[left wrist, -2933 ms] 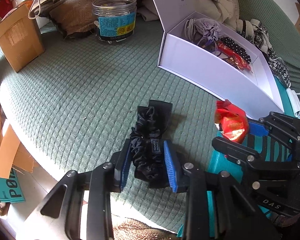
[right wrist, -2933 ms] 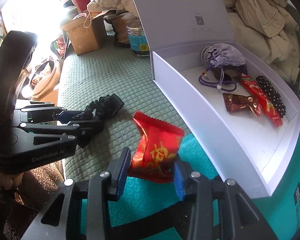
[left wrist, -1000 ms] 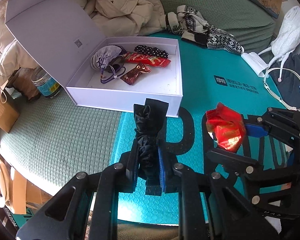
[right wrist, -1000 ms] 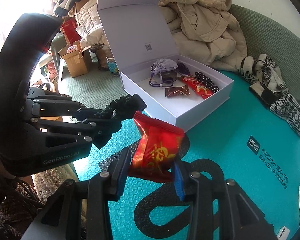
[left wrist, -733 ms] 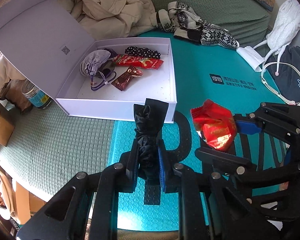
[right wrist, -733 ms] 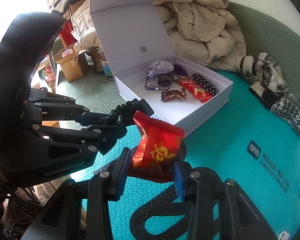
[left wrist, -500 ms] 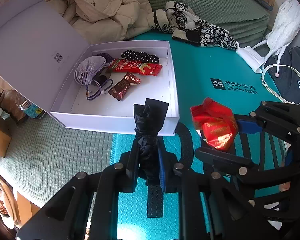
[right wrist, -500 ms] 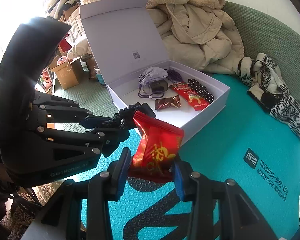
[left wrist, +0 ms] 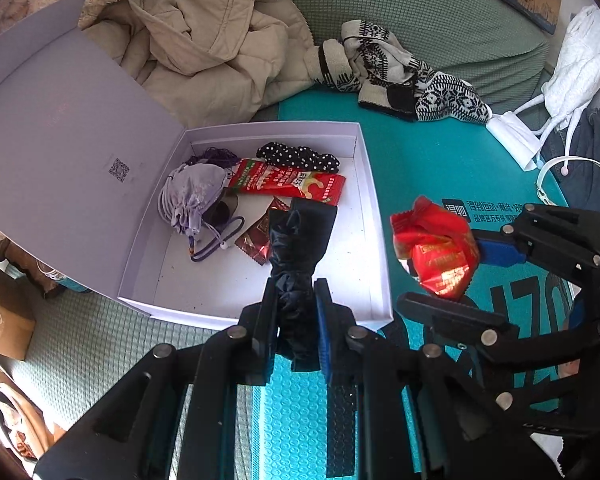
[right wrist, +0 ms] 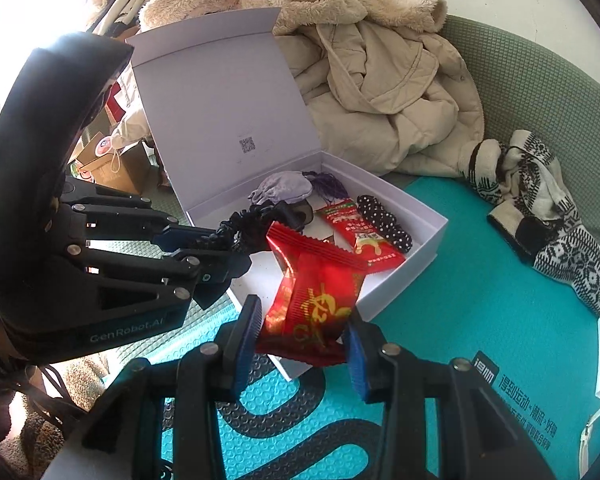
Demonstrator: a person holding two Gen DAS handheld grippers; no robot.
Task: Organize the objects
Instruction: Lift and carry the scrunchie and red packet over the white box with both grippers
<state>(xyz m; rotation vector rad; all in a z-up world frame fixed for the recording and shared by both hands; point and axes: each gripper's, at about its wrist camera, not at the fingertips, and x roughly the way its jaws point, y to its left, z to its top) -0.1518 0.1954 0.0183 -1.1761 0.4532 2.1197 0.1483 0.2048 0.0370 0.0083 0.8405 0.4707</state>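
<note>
My left hand-held gripper [left wrist: 296, 312] is clamped tight on a black scrunchie [left wrist: 300, 240], whose free end hangs over the open white box [left wrist: 374, 216]. My right hand-held gripper [right wrist: 302, 330] is closed on a red packet [right wrist: 316, 296], held in the air just outside the box's near corner.

Only the left view looks straight down into the box: a lilac pouch [left wrist: 194, 200] with its cord, a long red snack bag [left wrist: 288, 182], a dotted scrunchie [left wrist: 298, 156] at the far wall, and a small brown wrapper [left wrist: 258, 238] partly hidden behind the black scrunchie. The right view shows instead the box's raised lid [right wrist: 228, 120] from the front, and my left gripper from the side, its fingers reaching over the box's rim.

The box sits on a teal mat [right wrist: 460, 320] on a green sofa [left wrist: 420, 12]. A beige coat [right wrist: 388, 80] is heaped behind it and patterned knitwear [left wrist: 400, 72] lies to the right. Cardboard boxes [left wrist: 4, 320] stand off the left edge.
</note>
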